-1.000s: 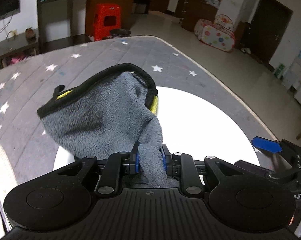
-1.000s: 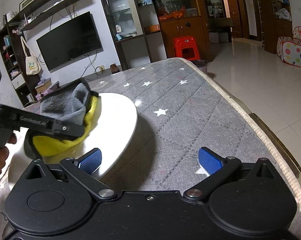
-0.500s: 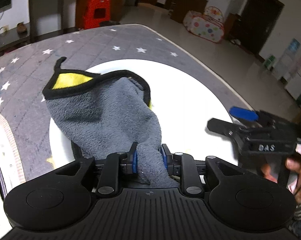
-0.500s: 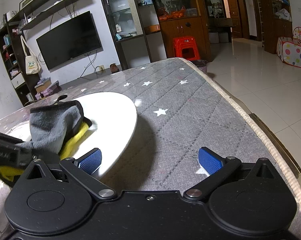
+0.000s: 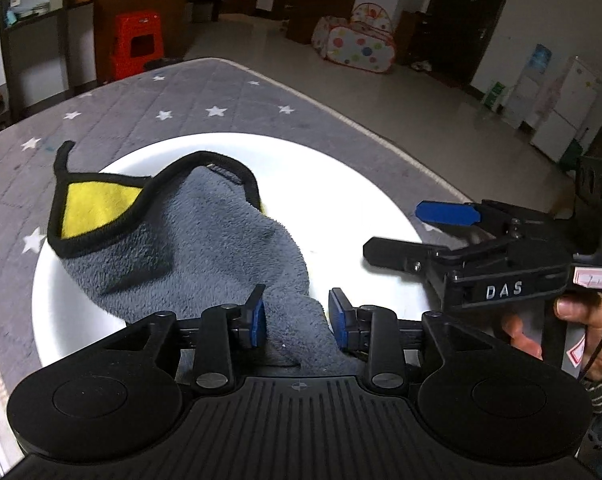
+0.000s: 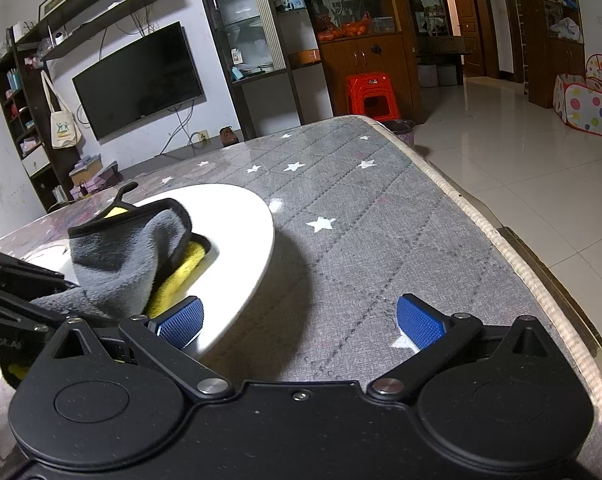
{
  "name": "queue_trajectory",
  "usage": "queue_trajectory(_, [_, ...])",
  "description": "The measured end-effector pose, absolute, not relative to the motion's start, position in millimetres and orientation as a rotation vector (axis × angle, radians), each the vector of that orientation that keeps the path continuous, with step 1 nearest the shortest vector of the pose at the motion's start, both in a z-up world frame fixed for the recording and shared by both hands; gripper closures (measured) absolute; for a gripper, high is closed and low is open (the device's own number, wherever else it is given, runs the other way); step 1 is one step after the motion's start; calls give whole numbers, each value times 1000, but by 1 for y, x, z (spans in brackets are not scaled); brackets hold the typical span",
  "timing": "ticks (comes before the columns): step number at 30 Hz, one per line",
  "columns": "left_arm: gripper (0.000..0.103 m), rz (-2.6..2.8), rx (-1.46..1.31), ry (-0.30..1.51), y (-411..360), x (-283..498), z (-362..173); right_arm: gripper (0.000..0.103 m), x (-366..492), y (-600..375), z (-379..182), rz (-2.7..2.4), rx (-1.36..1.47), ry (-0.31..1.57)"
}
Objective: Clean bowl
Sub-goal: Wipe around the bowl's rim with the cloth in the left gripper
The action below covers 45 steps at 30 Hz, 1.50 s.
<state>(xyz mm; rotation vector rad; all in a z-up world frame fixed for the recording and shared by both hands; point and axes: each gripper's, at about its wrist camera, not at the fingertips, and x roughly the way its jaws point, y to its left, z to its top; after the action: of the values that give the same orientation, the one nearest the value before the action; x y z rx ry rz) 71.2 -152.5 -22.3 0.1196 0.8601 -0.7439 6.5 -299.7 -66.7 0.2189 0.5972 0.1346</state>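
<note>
Letting the cloth [image 5: 189, 248] settle in the bowl [image 5: 341, 184] works best while the left tongs [image 5: 297, 316] are opening around it and the right tongs [image 6: 301, 320], spread wide and empty, straddle the bowl's rim near the table [image 6: 381, 240] edge.

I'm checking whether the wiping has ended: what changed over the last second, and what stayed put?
The left gripper carried the grey-and-yellow cloth down from above the white bowl to lie inside it. Its jaws are now opening: gaps show beside the cloth still between its fingers. The right gripper stayed wide open, straddling the bowl's near rim; the bowl did not shift.
</note>
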Motion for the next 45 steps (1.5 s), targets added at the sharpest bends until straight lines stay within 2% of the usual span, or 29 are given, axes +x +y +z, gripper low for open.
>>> queue_trajectory(13, [71, -764, 204, 825, -175, 107, -25, 0, 7, -300, -67, 137, 224, 596])
queue_trajectory(27, [73, -595, 99, 836, -165, 139, -26, 0, 7, -302, -66, 136, 223, 596])
queue_trajectory(45, [73, -518, 76, 848, -147, 102, -18, 0, 7, -303, -67, 137, 223, 596])
